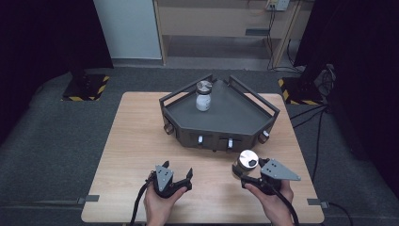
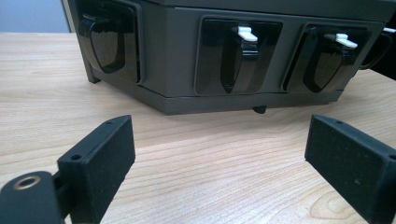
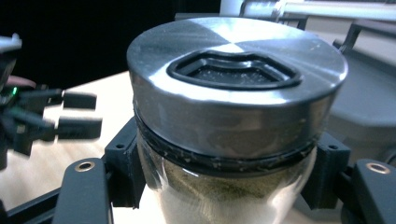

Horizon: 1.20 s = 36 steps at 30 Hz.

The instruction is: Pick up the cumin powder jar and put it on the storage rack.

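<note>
Jar (image 1: 246,163) with a steel lid — clamped upright between the pads of the right gripper (image 1: 249,176), at the near right of the table (image 1: 122,141), just in front of the grey tray (image 1: 235,113). Its long axis stands vertical. A second jar (image 1: 203,96) stands on the tray, far side. Tray lies beyond and slightly left of the held jar — probably the next stop. Left gripper (image 1: 178,172) rests at near centre, jaws apart, nothing between them.

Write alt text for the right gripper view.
A glass spice jar with a brushed metal lid sits clamped between the right gripper's black jaws. The dark grey tray lies behind it; the other gripper shows at left.
</note>
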{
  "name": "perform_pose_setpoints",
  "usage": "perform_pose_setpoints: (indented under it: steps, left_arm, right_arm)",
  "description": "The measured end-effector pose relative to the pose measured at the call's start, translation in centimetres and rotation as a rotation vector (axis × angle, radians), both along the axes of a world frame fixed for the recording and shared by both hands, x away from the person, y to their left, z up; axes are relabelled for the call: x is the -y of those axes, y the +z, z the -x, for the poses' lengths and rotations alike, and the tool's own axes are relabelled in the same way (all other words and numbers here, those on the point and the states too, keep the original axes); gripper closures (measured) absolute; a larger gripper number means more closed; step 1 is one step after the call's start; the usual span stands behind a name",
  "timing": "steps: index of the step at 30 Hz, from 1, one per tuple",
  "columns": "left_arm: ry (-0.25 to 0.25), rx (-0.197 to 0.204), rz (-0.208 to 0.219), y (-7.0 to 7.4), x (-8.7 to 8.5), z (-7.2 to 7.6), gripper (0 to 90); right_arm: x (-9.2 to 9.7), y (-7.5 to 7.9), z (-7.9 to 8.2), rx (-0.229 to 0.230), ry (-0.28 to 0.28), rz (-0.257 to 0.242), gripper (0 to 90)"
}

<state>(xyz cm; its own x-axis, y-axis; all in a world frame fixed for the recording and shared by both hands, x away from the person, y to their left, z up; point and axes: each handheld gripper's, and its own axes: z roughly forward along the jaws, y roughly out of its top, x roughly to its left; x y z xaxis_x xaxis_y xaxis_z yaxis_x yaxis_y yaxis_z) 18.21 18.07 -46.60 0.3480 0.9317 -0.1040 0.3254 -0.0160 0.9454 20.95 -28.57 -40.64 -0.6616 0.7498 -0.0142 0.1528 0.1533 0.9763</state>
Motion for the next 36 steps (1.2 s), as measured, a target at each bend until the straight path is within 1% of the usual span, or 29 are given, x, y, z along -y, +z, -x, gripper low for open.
perform_pose_setpoints:
  steps: [3,6,10,13,21,24,29,32,36]
  left_arm:
    - [0.002,0.003,0.001,0.1,-0.1,0.0,7.3]
    - [0.003,0.005,0.001,0.1,-0.1,0.0,7.4]
    - [0.003,0.003,0.003,0.1,-0.1,0.0,7.4]
    - [0.004,0.004,0.003,0.1,-0.1,0.0,7.4]
    - [0.002,0.0,0.001,0.1,-0.1,-0.1,7.4]
    - [0.0,0.0,0.001,0.1,-0.1,-0.1,7.4]
    - [-0.001,0.001,0.002,0.1,0.0,0.0,7.4]
    - [0.0,0.002,0.001,0.2,-0.2,-0.1,7.4]
    - [0.004,0.0,0.005,0.1,-0.2,-0.1,7.4]
  right_arm:
    - [0.2,1.2,-0.5,0.028,-0.013,-0.007,30.9]
    - [0.2,2.1,-0.9,0.044,-0.022,-0.013,31.0]
    - [0.2,3.0,-1.6,0.063,-0.031,-0.016,30.9]
    - [0.0,3.5,-2.2,0.075,-0.042,-0.028,30.9]
    - [-0.2,4.3,-3.5,0.087,-0.064,-0.039,30.9]
    - [-0.3,5.0,-4.4,0.081,-0.072,-0.027,30.9]
    - [-0.6,5.4,-5.7,0.093,-0.091,-0.034,31.0]
    - [-1.0,5.9,-6.5,0.102,-0.1,-0.025,30.9]
    - [-1.5,6.5,-7.7,0.103,-0.106,-0.018,30.9]
